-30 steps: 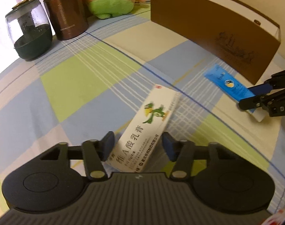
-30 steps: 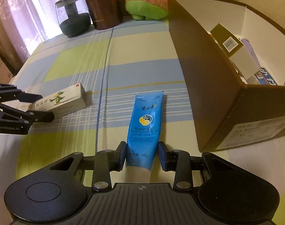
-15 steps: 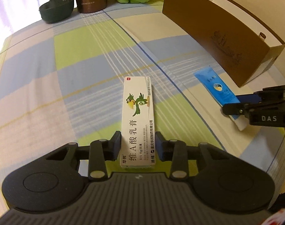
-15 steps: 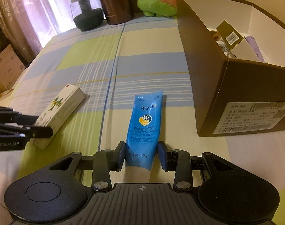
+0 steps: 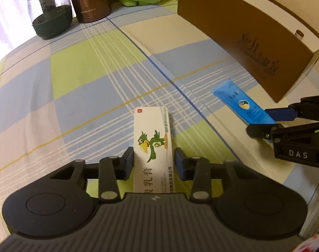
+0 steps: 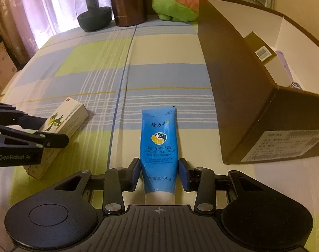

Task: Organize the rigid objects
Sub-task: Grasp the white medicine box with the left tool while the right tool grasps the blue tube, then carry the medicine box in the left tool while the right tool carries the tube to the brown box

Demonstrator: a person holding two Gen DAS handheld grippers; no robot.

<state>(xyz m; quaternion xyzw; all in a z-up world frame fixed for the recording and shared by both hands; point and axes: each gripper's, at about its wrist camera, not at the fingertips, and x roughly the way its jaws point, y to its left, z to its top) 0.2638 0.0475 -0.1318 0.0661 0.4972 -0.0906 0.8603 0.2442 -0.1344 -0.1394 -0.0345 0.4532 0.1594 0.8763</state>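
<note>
Now my left gripper seems clamped on the carton; my right gripper is opening around the tube.

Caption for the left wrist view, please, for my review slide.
Left gripper closed on a white bird-printed ointment box over the plaid tablecloth, brown cardboard box beyond.

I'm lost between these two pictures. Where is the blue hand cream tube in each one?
Left wrist view: the blue hand cream tube lies at the right, its near end between the fingers of the right gripper, whose jaws are opening.
Right wrist view: the tube lies bottom centre, pointing away from the camera.
Shared landmark: the brown cardboard box stands just beside the tube in both.
</note>
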